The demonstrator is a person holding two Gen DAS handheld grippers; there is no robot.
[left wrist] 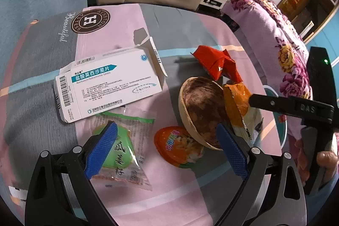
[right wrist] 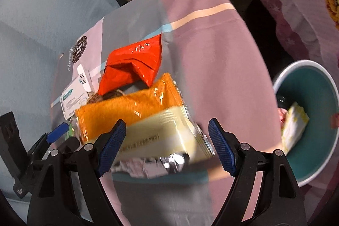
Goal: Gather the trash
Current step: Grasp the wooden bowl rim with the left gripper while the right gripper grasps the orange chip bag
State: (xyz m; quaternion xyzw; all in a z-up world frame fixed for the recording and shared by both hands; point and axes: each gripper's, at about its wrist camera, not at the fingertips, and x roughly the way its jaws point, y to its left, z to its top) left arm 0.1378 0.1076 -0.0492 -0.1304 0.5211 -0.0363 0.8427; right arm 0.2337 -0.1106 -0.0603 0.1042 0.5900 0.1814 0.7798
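White medicine box (left wrist: 108, 82) reads "Moxifloxacin Hydrochloride tablets"; the cloth (left wrist: 70, 39) reads "Beautiful". Left tongs (left wrist: 167, 149) and right tongs (right wrist: 167, 145) gape wide, holding nothing.

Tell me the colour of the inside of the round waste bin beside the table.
Teal inside the round waste bin, with a pale rim; the right wrist view shows it best.

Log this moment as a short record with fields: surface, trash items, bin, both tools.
surface: patchwork cloth
trash: medicine box, green snack packet, red wrapper, orange wrapper, brown shell half, round orange lid
bin: teal bin, a wrapper already inside
left tool: open, holding nothing
right tool: open over the orange wrapper
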